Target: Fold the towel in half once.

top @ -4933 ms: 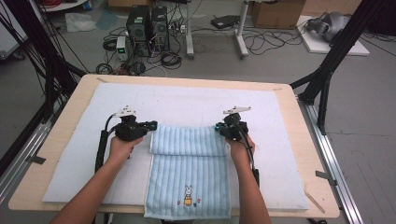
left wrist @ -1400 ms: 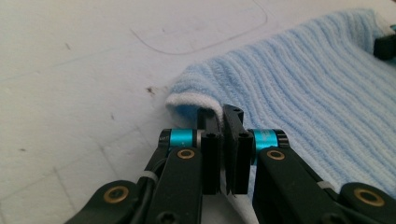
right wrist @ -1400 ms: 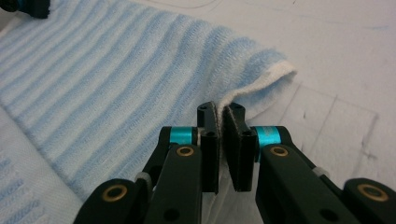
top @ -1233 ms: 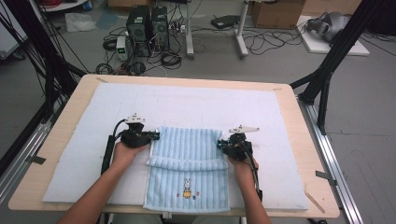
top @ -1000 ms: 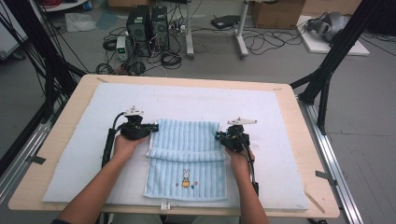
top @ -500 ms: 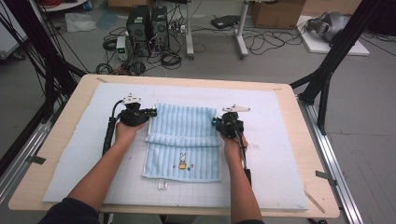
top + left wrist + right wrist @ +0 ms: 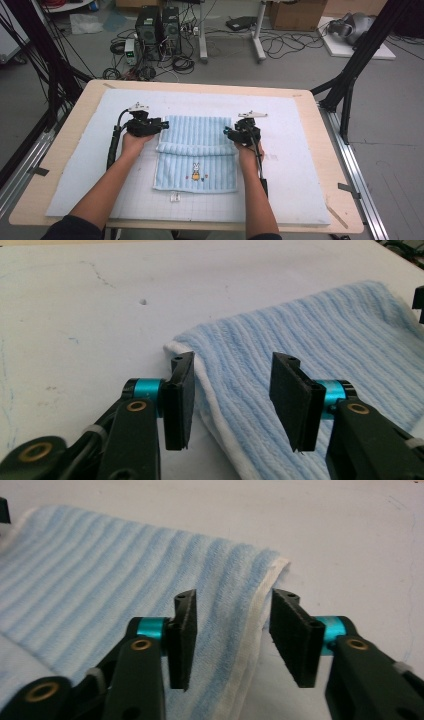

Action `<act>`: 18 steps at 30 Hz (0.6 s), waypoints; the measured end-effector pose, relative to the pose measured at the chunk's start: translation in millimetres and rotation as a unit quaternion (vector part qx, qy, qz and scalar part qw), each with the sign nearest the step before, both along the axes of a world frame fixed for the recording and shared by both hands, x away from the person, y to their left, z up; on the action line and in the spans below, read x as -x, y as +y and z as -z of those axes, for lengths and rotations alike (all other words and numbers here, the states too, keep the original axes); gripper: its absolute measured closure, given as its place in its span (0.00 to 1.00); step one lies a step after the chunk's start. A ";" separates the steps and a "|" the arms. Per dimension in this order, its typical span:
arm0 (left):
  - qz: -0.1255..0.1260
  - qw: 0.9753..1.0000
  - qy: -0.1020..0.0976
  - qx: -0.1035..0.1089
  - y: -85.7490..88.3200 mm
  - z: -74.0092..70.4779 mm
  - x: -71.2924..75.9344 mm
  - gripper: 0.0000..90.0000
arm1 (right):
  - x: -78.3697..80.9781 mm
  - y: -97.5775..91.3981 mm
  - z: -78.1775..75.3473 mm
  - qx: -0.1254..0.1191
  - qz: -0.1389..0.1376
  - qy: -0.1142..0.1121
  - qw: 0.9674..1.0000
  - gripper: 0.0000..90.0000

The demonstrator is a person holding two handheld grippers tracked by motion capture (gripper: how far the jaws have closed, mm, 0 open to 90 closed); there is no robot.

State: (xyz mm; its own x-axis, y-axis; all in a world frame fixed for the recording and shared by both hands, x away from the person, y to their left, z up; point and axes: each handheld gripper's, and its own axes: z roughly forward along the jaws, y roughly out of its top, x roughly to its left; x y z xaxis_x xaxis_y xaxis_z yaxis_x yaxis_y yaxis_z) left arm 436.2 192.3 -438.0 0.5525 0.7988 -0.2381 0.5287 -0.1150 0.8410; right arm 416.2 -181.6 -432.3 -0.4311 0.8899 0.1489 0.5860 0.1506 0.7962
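A light blue striped towel [image 7: 197,150] with a small rabbit motif [image 7: 196,172] lies on the mat, its far part folded over in a band. My left gripper [image 7: 161,124] sits at the fold's left edge and my right gripper [image 7: 227,132] at its right edge. Both sets of jaws have just been opening. In the left gripper view the towel [image 7: 300,335] has its white hem between the spread jaws of my left gripper [image 7: 232,400], untouched by the pads. The right gripper view has the towel [image 7: 100,580] edge between the parted jaws of my right gripper [image 7: 232,640].
A pale blue mat [image 7: 300,165] covers most of the wooden table [image 7: 345,220]. A small white tag [image 7: 175,197] lies on the mat just in front of the towel. Computer cases and cables sit on the floor beyond the table.
Both hands carried the towel away from the person, leaving it higher on the mat with a fold. Both pairs of jaws then opened and let go of the towel's edges.
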 end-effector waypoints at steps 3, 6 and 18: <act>0.008 1.000 -0.012 0.010 1.9 -4.6 8.3 0.57 | 5.2 -4.5 -5.3 -0.010 -0.009 -0.004 1.000 0.56; 0.023 0.999 -0.016 0.020 4.0 -6.9 17.6 0.57 | 10.8 -9.5 -8.1 -0.020 -0.019 -0.006 1.000 0.55; 0.090 0.995 -0.022 0.024 3.5 -3.3 61.1 0.57 | 39.6 -23.9 -9.7 -0.059 -0.083 0.014 0.995 0.55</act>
